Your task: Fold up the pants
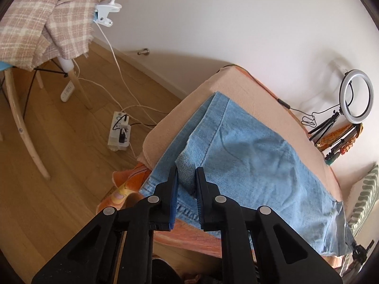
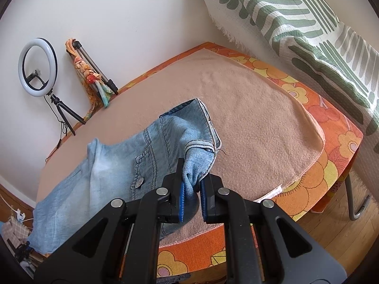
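Wood floor and white wall frame a low surface [image 2: 260, 123] draped in a peach blanket over an orange flowered cover. Pants [image 1: 248, 156], light blue denim, lie spread across the blanket, nearer the ring light [image 2: 38, 67] side than the striped cushion [image 2: 308, 35].

Left gripper [image 1: 187, 177]: jaws nearly closed, pinching a raised fold of denim at the hem end of the pants, where the paler inside of the cloth shows. No earlier view to compare.

Right gripper [image 2: 191, 179]: jaws nearly closed on a bunched corner of the waistband, just beside the button fly; cloth hangs lifted off the blanket there.

Judgement: both ends appear gripped, so a fold looks ready to start. To do it well, I would lift both grips together, keep the denim taut between them, and carry one end over the other with edges aligned. Risk: thin pinches may slip, or catch the blanket beneath.
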The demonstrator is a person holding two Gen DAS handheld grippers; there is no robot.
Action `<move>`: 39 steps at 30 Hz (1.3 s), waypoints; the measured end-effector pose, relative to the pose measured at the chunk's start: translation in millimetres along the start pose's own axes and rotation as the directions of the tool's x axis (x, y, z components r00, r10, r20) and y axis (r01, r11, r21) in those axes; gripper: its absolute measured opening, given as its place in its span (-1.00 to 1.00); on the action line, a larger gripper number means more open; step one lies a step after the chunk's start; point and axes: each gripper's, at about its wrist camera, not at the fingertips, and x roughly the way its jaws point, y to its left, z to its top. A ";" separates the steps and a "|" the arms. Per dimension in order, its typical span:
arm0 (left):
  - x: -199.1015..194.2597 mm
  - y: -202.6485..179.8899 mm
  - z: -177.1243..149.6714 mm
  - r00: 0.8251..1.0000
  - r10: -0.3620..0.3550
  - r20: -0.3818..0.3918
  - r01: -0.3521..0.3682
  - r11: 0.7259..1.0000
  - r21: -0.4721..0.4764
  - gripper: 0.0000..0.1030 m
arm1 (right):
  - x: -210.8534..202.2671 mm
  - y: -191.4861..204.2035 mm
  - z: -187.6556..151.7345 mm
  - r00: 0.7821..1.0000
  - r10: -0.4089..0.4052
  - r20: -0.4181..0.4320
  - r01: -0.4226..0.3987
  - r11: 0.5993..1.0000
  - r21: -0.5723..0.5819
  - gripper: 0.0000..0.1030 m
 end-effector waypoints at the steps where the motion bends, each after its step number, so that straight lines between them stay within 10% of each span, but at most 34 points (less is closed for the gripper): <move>1: 7.8 4.1 -3.8 1.000 0.002 -0.025 -0.002 1.000 -0.011 -0.76 | 0.3 -0.5 -0.6 1.000 -0.008 0.001 0.008 1.000 -0.003 -0.80; 9: 2.1 -0.1 -6.2 0.999 0.032 -0.001 -0.032 0.999 0.041 -0.76 | -23.9 -6.1 -2.0 0.998 0.050 0.039 -0.053 0.995 0.084 -0.80; 17: 10.6 -6.6 -9.4 0.998 0.062 0.001 -0.062 0.996 0.064 -0.76 | -66.9 35.1 29.9 0.986 0.025 0.165 0.001 0.988 -0.153 -0.84; 22: 12.8 -10.8 -7.6 0.997 0.077 -0.002 -0.077 0.992 0.098 -0.76 | 0.4 -35.8 -10.0 0.992 -0.089 -0.091 0.086 0.996 -0.034 -0.84; 26: 13.1 -12.1 -7.8 0.996 0.086 0.003 -0.086 0.991 0.107 -0.76 | 6.6 -25.7 -16.7 0.986 -0.145 -0.088 0.128 0.976 -0.175 -0.83; 32: -8.3 -2.3 1.2 0.990 0.132 0.053 -0.135 0.988 0.068 -0.59 | -13.0 -31.1 -9.1 0.980 -0.148 -0.135 0.123 0.977 -0.173 -0.52; 39: -42.7 -22.1 34.2 0.986 0.103 0.131 -0.118 0.986 0.115 -0.63 | -58.3 -7.4 18.7 0.994 -0.108 0.020 0.110 0.972 -0.210 -0.26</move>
